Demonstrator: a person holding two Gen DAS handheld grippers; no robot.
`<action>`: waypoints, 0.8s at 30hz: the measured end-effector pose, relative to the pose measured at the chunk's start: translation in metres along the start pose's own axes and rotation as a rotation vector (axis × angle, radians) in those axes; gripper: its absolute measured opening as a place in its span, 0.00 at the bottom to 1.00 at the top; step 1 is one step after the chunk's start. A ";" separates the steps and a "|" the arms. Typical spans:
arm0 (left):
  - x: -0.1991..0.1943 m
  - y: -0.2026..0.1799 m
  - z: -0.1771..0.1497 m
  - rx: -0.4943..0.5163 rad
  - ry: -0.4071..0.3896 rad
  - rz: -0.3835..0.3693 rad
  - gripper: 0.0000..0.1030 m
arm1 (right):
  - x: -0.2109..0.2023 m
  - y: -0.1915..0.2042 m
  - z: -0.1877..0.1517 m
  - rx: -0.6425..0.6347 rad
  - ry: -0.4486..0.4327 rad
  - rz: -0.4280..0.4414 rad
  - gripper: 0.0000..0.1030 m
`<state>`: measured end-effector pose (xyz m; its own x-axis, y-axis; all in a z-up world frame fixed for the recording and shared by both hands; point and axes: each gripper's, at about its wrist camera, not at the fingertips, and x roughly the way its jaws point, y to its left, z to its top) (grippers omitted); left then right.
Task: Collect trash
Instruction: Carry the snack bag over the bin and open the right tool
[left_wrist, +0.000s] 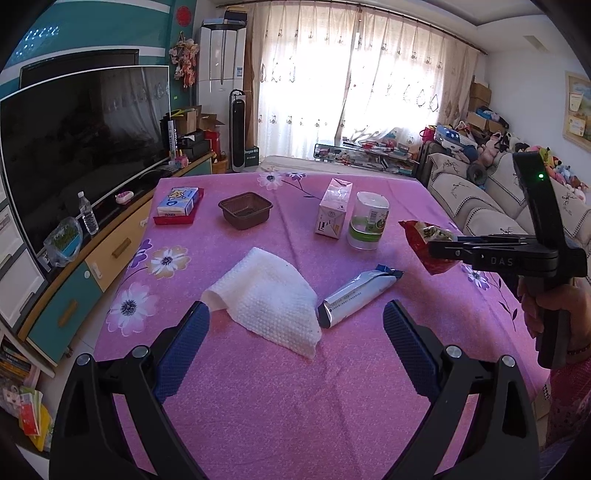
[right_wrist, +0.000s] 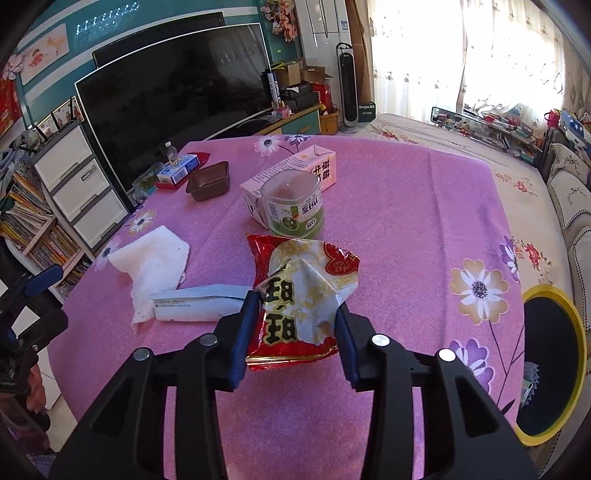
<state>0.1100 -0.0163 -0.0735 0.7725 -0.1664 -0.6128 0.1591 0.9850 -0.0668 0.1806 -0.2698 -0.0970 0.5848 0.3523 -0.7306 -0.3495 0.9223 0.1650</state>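
Observation:
My right gripper (right_wrist: 295, 310) is shut on a crumpled red and white snack wrapper (right_wrist: 303, 291) and holds it above the pink tablecloth; the wrapper also shows in the left wrist view (left_wrist: 424, 243) in the right gripper (left_wrist: 436, 247). My left gripper (left_wrist: 295, 317) is open and empty, low over the table. Just beyond its fingertips lie a white paper towel (left_wrist: 266, 299) and a silver foil wrapper (left_wrist: 354, 295). Both also show in the right wrist view, the towel (right_wrist: 151, 266) and the foil wrapper (right_wrist: 199, 302). A bin with a yellow rim (right_wrist: 554, 354) stands off the table's right edge.
A pink carton (left_wrist: 332, 210) and a green-labelled plastic tub (left_wrist: 369, 221) stand mid-table. A brown plastic tray (left_wrist: 243, 210) and a blue box on a red tray (left_wrist: 177, 206) sit at the far left. A TV (left_wrist: 81, 140) on a cabinet is left, a sofa (left_wrist: 480, 199) right.

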 end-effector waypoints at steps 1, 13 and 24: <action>0.000 -0.001 0.000 0.004 0.000 -0.001 0.91 | -0.007 -0.002 -0.002 0.003 -0.012 -0.002 0.37; 0.006 -0.026 0.007 0.046 0.007 -0.030 0.91 | -0.074 -0.137 -0.035 0.231 -0.085 -0.285 0.43; 0.019 -0.053 0.012 0.092 0.032 -0.057 0.91 | -0.034 -0.252 -0.057 0.301 0.132 -0.598 0.62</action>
<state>0.1230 -0.0722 -0.0723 0.7409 -0.2187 -0.6349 0.2591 0.9654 -0.0303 0.2072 -0.5230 -0.1515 0.5134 -0.2366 -0.8249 0.2360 0.9631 -0.1293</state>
